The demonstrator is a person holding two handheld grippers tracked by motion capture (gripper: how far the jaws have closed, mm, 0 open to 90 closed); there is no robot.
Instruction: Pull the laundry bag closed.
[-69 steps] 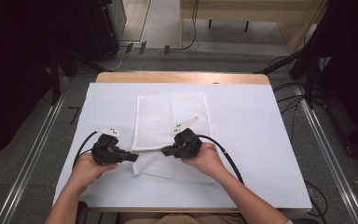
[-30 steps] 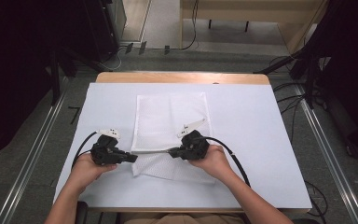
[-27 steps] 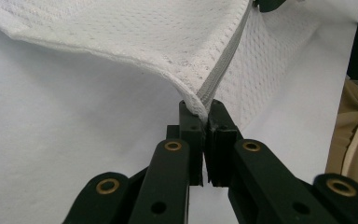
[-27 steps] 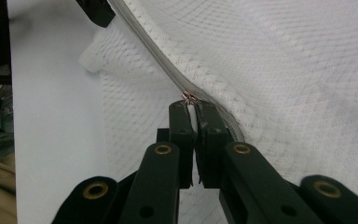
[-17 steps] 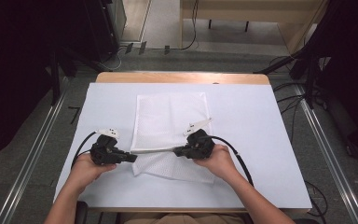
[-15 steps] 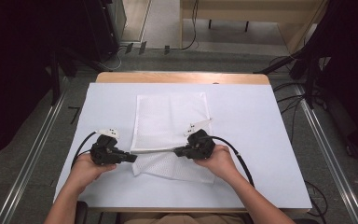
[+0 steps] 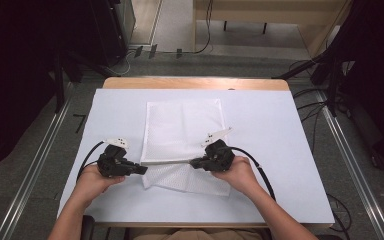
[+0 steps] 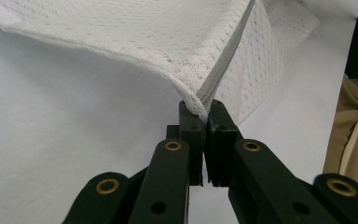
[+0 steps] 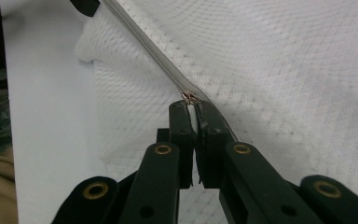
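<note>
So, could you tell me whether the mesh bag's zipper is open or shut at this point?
Partly shut. In the right gripper view the slider sits between the jaws partway along the zipper, teeth joined beyond it. How much remains open, I cannot tell.

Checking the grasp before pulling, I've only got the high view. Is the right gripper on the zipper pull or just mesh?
Observer: On the pull. The right gripper view shows the right gripper shut on the zipper pull.
Operator: And the left?
Observer: The left gripper is shut on a corner of the mesh bag, right where the grey zipper ends.
</note>
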